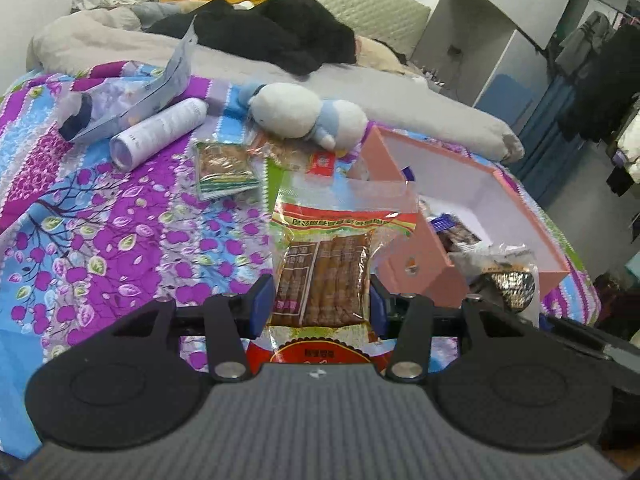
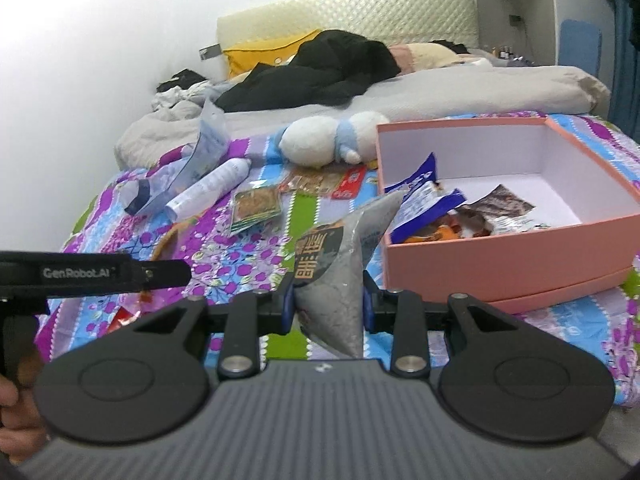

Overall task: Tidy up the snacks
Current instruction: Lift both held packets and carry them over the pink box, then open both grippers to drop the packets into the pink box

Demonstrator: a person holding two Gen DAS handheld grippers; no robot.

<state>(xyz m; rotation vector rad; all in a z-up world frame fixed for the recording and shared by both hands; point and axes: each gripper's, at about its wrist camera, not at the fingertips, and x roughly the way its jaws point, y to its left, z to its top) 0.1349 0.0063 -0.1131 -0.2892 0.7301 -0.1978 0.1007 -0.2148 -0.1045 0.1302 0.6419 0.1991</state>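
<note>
Left claw (image 1: 322, 300) clamped on sausage packet (image 1: 324, 276), right claw (image 2: 328, 300) gripping grey pouch (image 2: 336, 280), pink box (image 2: 500, 256) just beside.

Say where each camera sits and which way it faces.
Left wrist: on the left gripper, looking up the bed; its fingers pinch a sausage pack.
Right wrist: on the right gripper, facing the headboard; it pinches a grey pouch, fingertips of a hand show at left.
Shared: pink box, plush toy.

Glossy clear-plastic snack packet (image 1: 320, 276), matt pink cardboard box (image 2: 500, 256), printed cloth bedsheet (image 1: 120, 220)
</note>
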